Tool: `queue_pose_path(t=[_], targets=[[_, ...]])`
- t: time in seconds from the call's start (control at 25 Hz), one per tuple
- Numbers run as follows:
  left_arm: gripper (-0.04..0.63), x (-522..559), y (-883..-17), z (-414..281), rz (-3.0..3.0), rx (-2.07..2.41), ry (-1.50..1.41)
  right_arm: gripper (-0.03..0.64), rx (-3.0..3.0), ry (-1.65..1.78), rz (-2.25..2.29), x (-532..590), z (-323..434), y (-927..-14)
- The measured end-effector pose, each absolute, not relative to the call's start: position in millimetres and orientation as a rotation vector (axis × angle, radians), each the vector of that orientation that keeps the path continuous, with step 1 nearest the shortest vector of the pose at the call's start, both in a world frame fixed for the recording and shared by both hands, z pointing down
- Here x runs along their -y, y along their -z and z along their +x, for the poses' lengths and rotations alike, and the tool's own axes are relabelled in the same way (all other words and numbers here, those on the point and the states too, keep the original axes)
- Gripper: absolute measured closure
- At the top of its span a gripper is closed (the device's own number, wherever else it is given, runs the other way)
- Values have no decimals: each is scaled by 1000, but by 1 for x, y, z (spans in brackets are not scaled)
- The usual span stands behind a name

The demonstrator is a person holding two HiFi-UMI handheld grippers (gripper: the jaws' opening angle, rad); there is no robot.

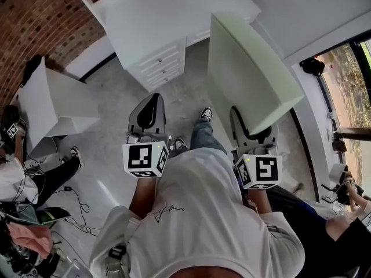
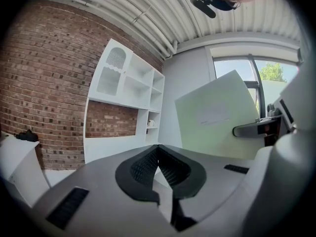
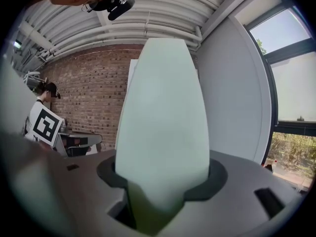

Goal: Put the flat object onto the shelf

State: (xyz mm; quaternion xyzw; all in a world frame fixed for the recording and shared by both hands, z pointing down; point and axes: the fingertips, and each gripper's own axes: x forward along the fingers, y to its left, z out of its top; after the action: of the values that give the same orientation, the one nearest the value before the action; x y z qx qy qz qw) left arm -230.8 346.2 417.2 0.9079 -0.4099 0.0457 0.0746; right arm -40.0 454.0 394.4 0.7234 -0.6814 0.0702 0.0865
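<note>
My right gripper has its jaws spread wide and clamped on the bottom edge of the flat board. This is a pale green panel that stands on edge and rises out of the grip in front of me. I judge that gripping it low and holding it upright is the way to carry so broad a sheet with one tool and keep its face clear of my body. My left gripper has its jaws pressed together on nothing and rides alongside, free to steady the panel if needed. The board is in the air, well apart from the white shelf unit, which stands ahead against the brick wall, so placing has not yet begun.
</note>
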Motion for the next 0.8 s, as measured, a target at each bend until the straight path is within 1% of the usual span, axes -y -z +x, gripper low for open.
queue_pose_path(t=[0.2, 0.8], targets=[[582, -320, -418, -212, 2712, 1257, -159, 336, 2053, -204, 2130, -428, -22, -395], [583, -203, -415, -125, 2604, 1432, -245, 336, 2155, -161, 1973, -297, 78, -390]])
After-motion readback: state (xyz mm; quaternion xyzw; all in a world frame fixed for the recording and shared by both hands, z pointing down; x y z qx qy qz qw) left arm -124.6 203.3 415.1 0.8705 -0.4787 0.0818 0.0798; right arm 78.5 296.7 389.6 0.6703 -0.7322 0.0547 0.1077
